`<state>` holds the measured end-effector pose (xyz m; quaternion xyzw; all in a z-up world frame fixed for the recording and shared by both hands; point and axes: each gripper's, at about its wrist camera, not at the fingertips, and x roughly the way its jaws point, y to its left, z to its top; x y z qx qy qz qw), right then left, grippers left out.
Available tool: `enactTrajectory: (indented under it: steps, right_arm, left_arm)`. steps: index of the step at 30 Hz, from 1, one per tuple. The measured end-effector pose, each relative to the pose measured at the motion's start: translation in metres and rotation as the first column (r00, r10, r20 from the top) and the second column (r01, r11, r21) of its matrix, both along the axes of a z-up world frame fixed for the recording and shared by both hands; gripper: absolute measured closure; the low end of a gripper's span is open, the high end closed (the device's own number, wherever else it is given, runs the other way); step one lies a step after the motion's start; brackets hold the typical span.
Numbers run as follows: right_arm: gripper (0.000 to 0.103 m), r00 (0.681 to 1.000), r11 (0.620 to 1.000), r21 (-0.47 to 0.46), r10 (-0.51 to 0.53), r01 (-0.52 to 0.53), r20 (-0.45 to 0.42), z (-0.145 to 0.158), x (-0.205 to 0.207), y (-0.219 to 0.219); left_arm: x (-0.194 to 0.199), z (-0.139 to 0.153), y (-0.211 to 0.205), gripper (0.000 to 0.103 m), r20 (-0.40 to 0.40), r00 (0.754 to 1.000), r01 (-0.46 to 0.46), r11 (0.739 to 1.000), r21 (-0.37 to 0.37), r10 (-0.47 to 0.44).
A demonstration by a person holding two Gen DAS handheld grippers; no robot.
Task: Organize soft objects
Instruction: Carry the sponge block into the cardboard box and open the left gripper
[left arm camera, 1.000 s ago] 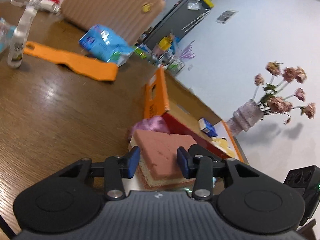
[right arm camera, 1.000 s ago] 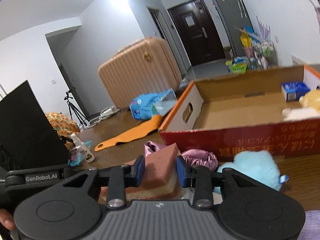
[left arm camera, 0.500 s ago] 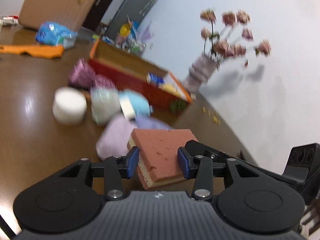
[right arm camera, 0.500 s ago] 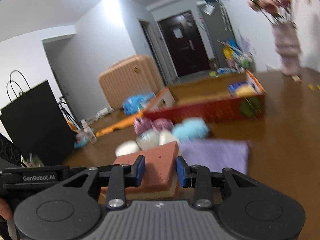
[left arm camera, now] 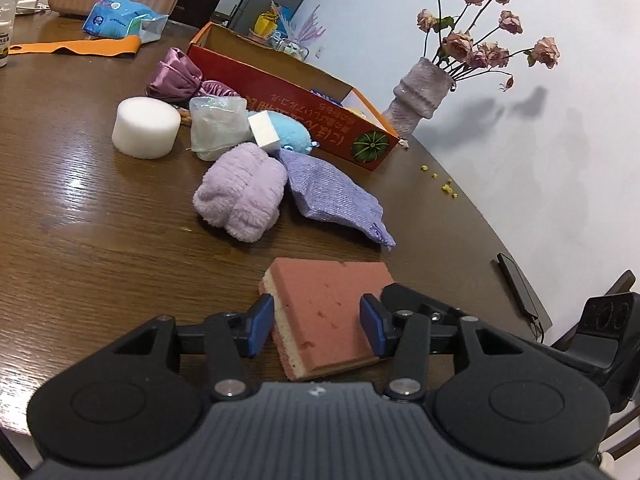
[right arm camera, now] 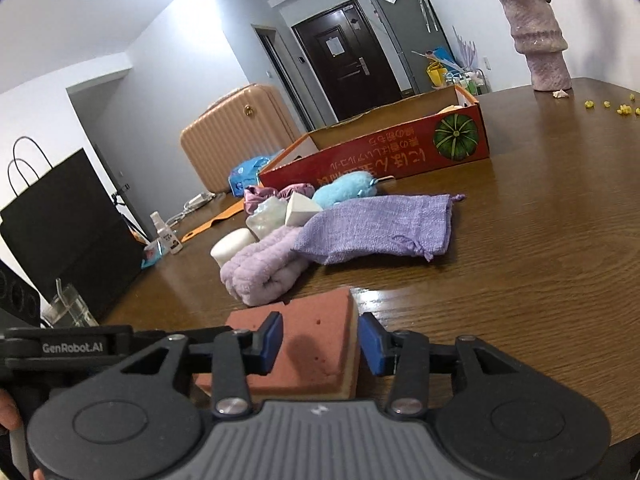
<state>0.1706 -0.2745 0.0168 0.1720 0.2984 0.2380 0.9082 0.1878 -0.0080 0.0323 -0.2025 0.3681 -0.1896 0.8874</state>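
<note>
A pink and cream sponge [left arm camera: 326,312] lies between the fingers of my left gripper [left arm camera: 316,324] low over the wooden table [left arm camera: 80,216]. My right gripper [right arm camera: 320,340] also has its fingers on either side of the same sponge [right arm camera: 312,344]. Both grippers are shut on it. Further off lie a purple fluffy towel [left arm camera: 240,196], a purple cloth bag [left arm camera: 332,196], a white foam cylinder [left arm camera: 144,128], a blue plush [left arm camera: 288,132] and a red cardboard box [left arm camera: 300,100].
A vase of dried roses [left arm camera: 420,92] stands beyond the box. A phone [left arm camera: 516,284] lies at the table's right edge. An orange strip [left arm camera: 80,46], a blue packet [left arm camera: 120,20] and a spray bottle [right arm camera: 166,232] are at the far side. A black paper bag [right arm camera: 60,216] stands left.
Both grippers have pulled back from the box with the sponge between them, so the pile of soft things is now further ahead. The sponge now sits low over the table.
</note>
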Motion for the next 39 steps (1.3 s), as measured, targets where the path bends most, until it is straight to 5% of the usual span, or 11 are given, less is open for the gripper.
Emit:
enactTrajectory:
  steps: [5,8,13,22,28,33,36,39]
  right_arm:
    - [0.061,1.0,1.0,-0.008,0.002,-0.003,-0.021,-0.003,0.005,0.0]
    - [0.073,0.999,1.0,0.022,0.021,-0.02,-0.04,-0.004,0.009,-0.001]
    - [0.073,0.999,1.0,-0.004,0.023,-0.023,0.023,0.025,0.025,0.004]
    - [0.073,0.987,0.999,-0.037,0.037,-0.032,0.155,0.102,0.169,0.029]
    - [0.072,1.0,0.997,0.072,0.027,-0.026,-0.01,0.098,0.317,0.053]
    - [0.073,0.992,0.999,0.033,0.012,-0.008,-0.127,0.075,0.424,0.081]
    - [0.074,0.961,0.999,0.048,0.026,-0.013,-0.274,0.046,0.472,0.095]
    - [0.073,0.954,1.0,0.004,0.025,-0.025,-0.299,0.033,0.494,0.107]
  left_arm:
    - [0.006,-0.006,0.001,0.059,-0.038,0.999,0.009,1.0,-0.018,-0.009]
    - [0.008,-0.004,0.001,0.063,-0.033,0.999,0.001,1.0,-0.021,-0.002]
    - [0.026,0.025,0.001,0.064,0.043,0.999,0.007,1.0,-0.012,-0.007]
    - [0.173,0.093,0.02,0.064,0.177,0.984,0.016,1.0,0.027,-0.02]
    - [0.309,0.098,0.041,0.064,0.126,0.992,-0.021,0.995,0.095,0.009]
    - [0.411,0.065,0.05,0.066,0.02,1.0,-0.02,0.98,0.196,0.017]
    - [0.438,0.049,0.045,0.066,0.027,0.999,-0.028,0.945,0.325,0.021]
    - [0.443,0.047,0.041,0.061,0.054,0.998,0.0,0.925,0.379,-0.022]
